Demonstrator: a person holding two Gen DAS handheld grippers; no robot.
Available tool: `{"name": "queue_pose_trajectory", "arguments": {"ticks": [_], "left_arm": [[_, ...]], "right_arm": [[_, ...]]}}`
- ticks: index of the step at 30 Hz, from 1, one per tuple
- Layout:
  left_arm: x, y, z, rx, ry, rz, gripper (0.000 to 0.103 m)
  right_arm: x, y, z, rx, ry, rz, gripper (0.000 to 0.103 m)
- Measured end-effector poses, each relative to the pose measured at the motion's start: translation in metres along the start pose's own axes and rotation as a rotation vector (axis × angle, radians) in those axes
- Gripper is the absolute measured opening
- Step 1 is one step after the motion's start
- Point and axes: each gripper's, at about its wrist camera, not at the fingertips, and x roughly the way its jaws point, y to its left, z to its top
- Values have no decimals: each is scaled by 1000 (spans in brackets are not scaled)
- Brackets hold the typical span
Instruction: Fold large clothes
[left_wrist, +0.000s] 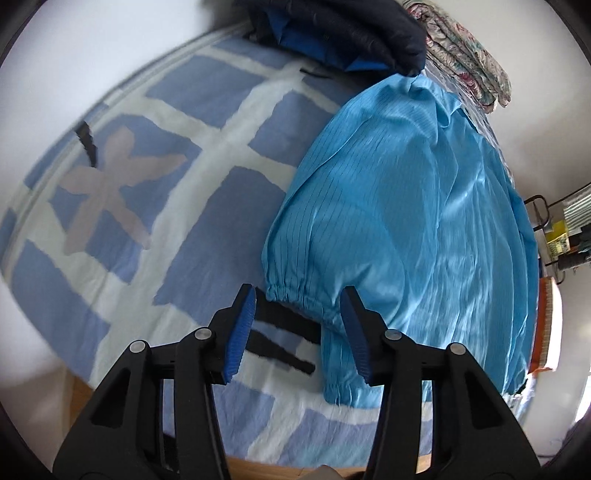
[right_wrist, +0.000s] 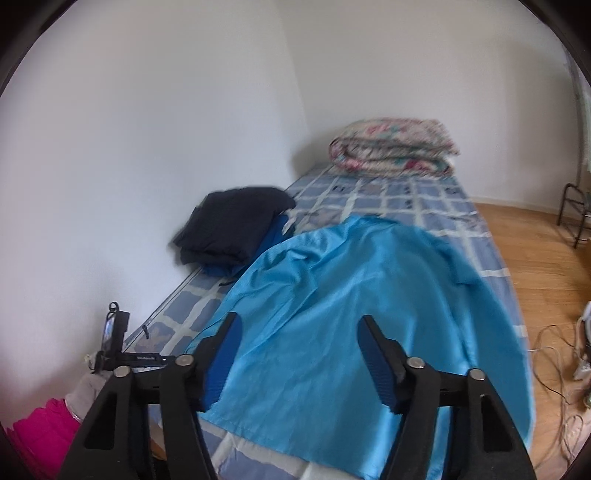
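Observation:
A large light-blue striped garment (left_wrist: 406, 206) lies spread on the bed; it also shows in the right wrist view (right_wrist: 332, 314). Its elastic sleeve cuff (left_wrist: 299, 295) lies right in front of my left gripper (left_wrist: 299, 314), which is open and empty just above it. My right gripper (right_wrist: 299, 354) is open and empty above the garment's near hem (right_wrist: 280, 435).
The bed has a blue-and-white checked sheet (left_wrist: 207, 177). A folded dark jacket pile (right_wrist: 236, 225) lies by the wall. A rolled floral quilt (right_wrist: 395, 146) sits at the far end. Wooden floor (right_wrist: 535, 258) with cables (right_wrist: 554, 354) is on the right; pink fabric (right_wrist: 40, 432) at lower left.

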Motion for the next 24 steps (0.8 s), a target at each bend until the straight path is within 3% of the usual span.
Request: {"name": "queue_pose_trajectory", "arguments": {"ticks": [8,10,11,12,13,16,19,24], "left_arm": [[37,14,17,-82,81,-78,49],[38,15,22,-95,71,-86,48],[38,15,24,-98,63,-85,32],[39,14,26,-93,60,-80,9],[38,14,26,-92,58,-76,5],[26,12,29,-100,8,-116,2],[6,-2,30,-38,-54,-133,0],[-33,-39,21,108,-154,-141,0]], "right_arm": [[100,14,4,-2,98,84,60],[122,17,3,-5,129,89,60],[132,18,3,-6,145,94,60],[142,18,3,-6,161,101,60],[148,17,3,-4,174,103,60],[177,13,3,10,225,113,56],[199,11,3,26,265,133,44],[238,9,17,59,300,183,43]]}}
